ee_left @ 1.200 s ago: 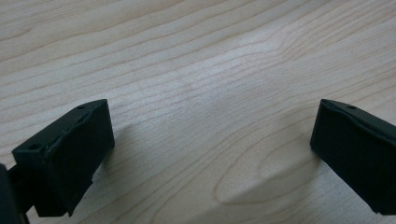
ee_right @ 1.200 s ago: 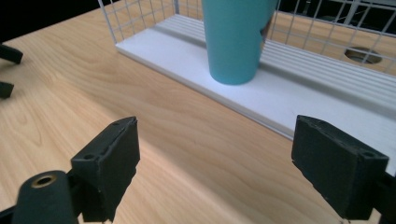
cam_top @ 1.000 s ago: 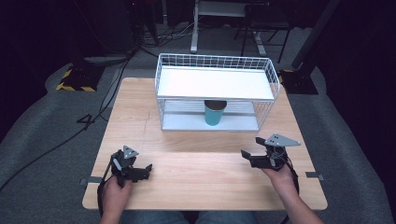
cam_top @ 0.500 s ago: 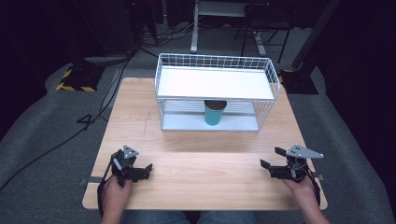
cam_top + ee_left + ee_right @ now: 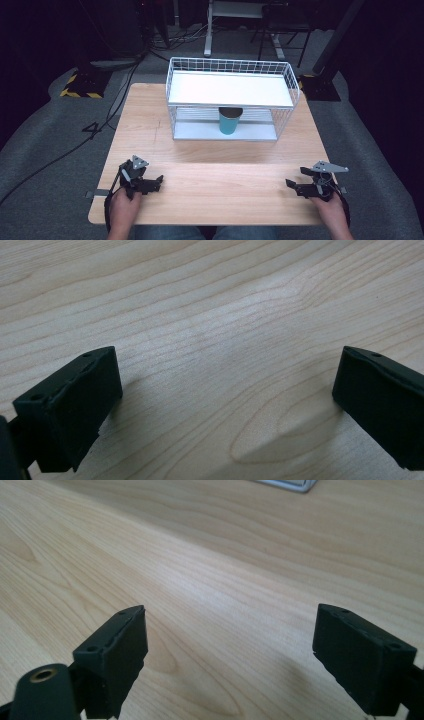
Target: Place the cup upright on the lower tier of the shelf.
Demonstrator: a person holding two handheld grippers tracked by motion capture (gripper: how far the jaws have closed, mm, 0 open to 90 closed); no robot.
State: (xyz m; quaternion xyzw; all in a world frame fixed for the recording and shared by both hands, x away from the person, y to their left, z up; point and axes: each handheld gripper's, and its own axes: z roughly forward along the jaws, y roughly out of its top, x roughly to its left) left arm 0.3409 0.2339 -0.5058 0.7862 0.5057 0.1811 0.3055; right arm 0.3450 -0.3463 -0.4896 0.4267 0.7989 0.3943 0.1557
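Observation:
My left gripper point(image 5: 155, 183) rests low on the wooden table point(image 5: 215, 150) near its front left, held by a hand, jaws pointing right. In the left gripper view it point(image 5: 225, 385) stands open over bare wood, nothing between the jaws. At the front right a hand holds my right gripper point(image 5: 296, 177) with its jaws pointing left; seen in its own view, the right gripper point(image 5: 230, 640) is open and empty over the wood. A teal cup point(image 5: 230, 122) stands upright on the lower shelf of a white wire rack point(image 5: 230, 64) at the table's far side, well away from both grippers.
The rack has a white top shelf point(image 5: 230, 87) directly above the cup. A corner of the rack's base point(image 5: 287, 484) shows at the top of the right gripper view. Cables and stands lie on the dark floor beyond the table.
My right gripper has moved right and back toward the table's front edge, lower over the wood. The left gripper and the cup have stayed where they were.

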